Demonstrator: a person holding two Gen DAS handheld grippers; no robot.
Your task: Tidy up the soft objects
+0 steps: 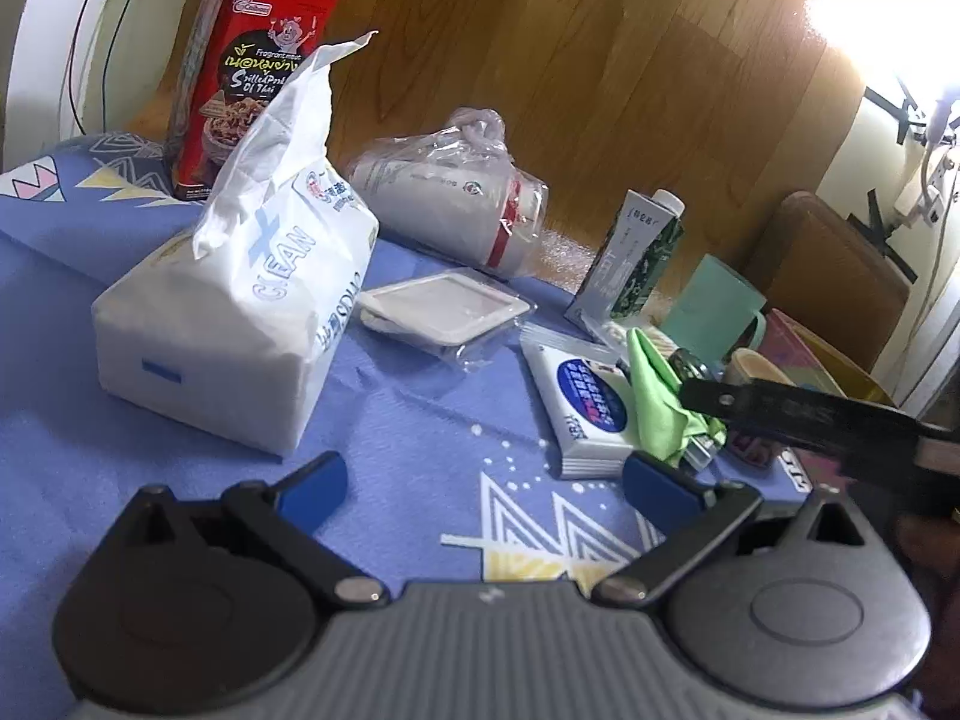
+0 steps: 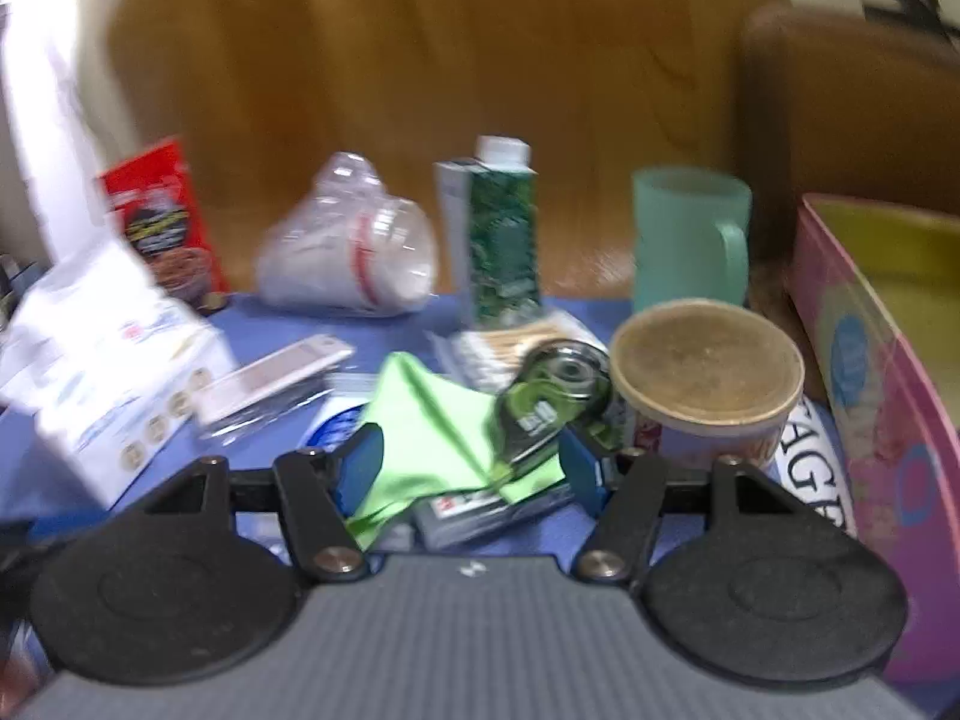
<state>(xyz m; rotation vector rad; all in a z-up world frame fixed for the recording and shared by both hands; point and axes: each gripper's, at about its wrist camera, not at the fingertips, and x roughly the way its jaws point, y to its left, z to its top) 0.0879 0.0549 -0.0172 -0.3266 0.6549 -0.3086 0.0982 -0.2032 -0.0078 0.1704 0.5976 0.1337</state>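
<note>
A bright green cloth (image 2: 432, 420) lies crumpled on the blue patterned tablecloth (image 1: 390, 420), with a green tape dispenser (image 2: 546, 402) resting on its right side. My right gripper (image 2: 471, 465) is open, its blue pads on either side of the cloth; I cannot see them pressing it. In the left wrist view one of its black fingers (image 1: 780, 414) reaches over the green cloth (image 1: 654, 402). My left gripper (image 1: 483, 486) stands wide open above bare tablecloth, holding nothing. A big white tissue pack (image 1: 240, 324) sits ahead to its left, and a wet-wipes pack (image 1: 585, 402) to its right.
At the back stand a red tin (image 1: 252, 78), a plastic-bagged white roll (image 1: 444, 204), a carton (image 2: 501, 234) and a mint mug (image 2: 684, 234). A flat wrapped tray (image 1: 444, 306) lies mid-table. A brown-lidded tub (image 2: 702, 366) and a pink box (image 2: 888, 390) crowd the right.
</note>
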